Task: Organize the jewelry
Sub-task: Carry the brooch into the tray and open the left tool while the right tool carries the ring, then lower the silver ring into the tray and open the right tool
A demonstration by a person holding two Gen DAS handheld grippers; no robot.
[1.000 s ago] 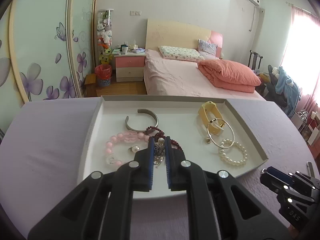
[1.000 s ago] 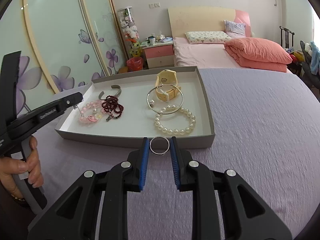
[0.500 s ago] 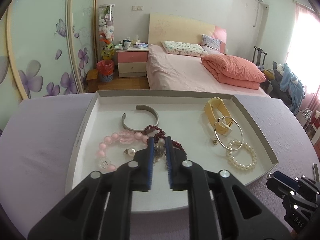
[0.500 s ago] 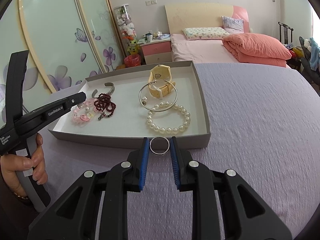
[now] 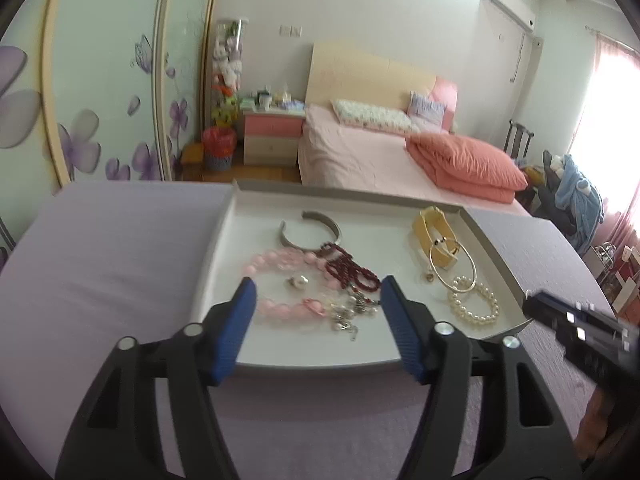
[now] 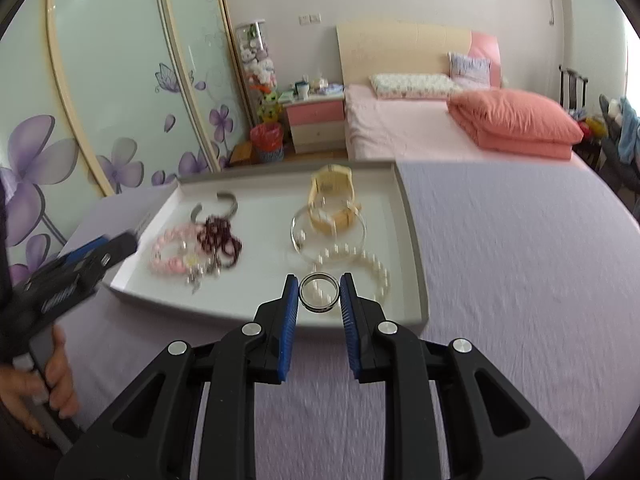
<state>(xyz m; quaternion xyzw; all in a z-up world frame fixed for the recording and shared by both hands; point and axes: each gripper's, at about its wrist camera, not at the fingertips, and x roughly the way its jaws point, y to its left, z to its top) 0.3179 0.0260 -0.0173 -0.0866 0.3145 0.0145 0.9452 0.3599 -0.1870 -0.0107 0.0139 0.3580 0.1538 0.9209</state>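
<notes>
1. Left gripper (image 5: pixel 316 294): jaws spread wide, holding nothing, poised at the tray's (image 5: pixel 304 354) near edge.
2. Charm bracelet (image 5: pixel 348 312): lying in the tray between and just ahead of its tips.
3. Right gripper (image 6: pixel 319 293): clamped on a silver ring (image 6: pixel 319 293), over the tray's near edge.

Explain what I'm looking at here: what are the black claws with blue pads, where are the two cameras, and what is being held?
No robot: a person holds a two-finger tool in each hand, each with a forward-looking fisheye camera. The left gripper, seen from its own camera, is wide open over a white tray on a purple cloth. In the tray lie a pink bead bracelet, dark red beads, a metal cuff, a yellow watch, a thin bangle and a pearl bracelet. The right gripper is closed on a silver ring.
</notes>
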